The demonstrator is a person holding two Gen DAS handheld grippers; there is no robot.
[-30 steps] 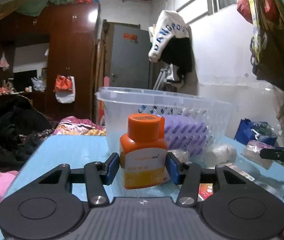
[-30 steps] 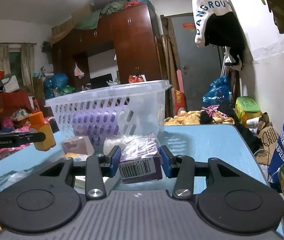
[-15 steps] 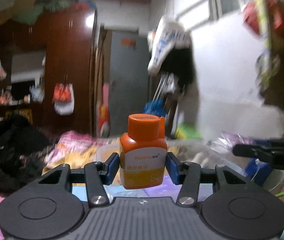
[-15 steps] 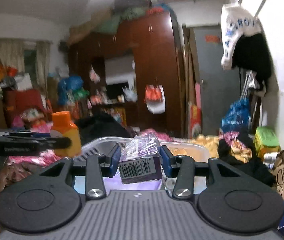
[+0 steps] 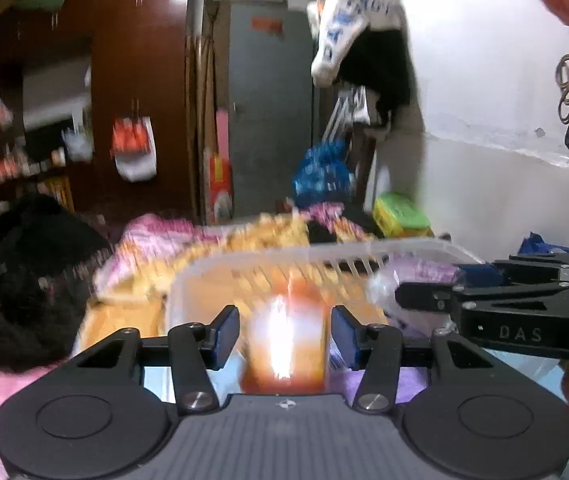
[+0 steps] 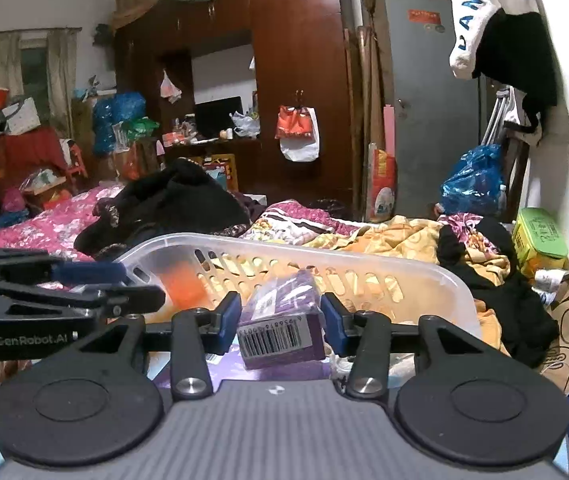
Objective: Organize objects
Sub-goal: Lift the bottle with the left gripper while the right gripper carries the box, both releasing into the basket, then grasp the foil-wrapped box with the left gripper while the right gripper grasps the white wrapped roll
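In the left wrist view my left gripper [image 5: 285,332] is open above the clear plastic basket [image 5: 424,246]. The orange bottle [image 5: 284,344] is a falling blur between the pads, no longer gripped. In the right wrist view my right gripper [image 6: 280,316] stands over the same basket [image 6: 364,258], its pads a little apart from the purple barcoded box [image 6: 280,328], which tilts loose between them. The orange bottle [image 6: 182,284] shows inside the basket's left end. The left gripper [image 6: 84,276] appears at the left edge.
The basket sits on a blue table [image 5: 156,376]. Behind it lies a bed heaped with blankets [image 6: 384,236] and black clothes [image 6: 172,204]. A wooden wardrobe [image 6: 296,80] and a grey door [image 6: 432,100] stand at the back. Bags crowd the right wall [image 6: 472,184].
Both grippers rose from table level to above the basket. Both then opened; the orange bottle drops into the basket and the purple box comes loose.
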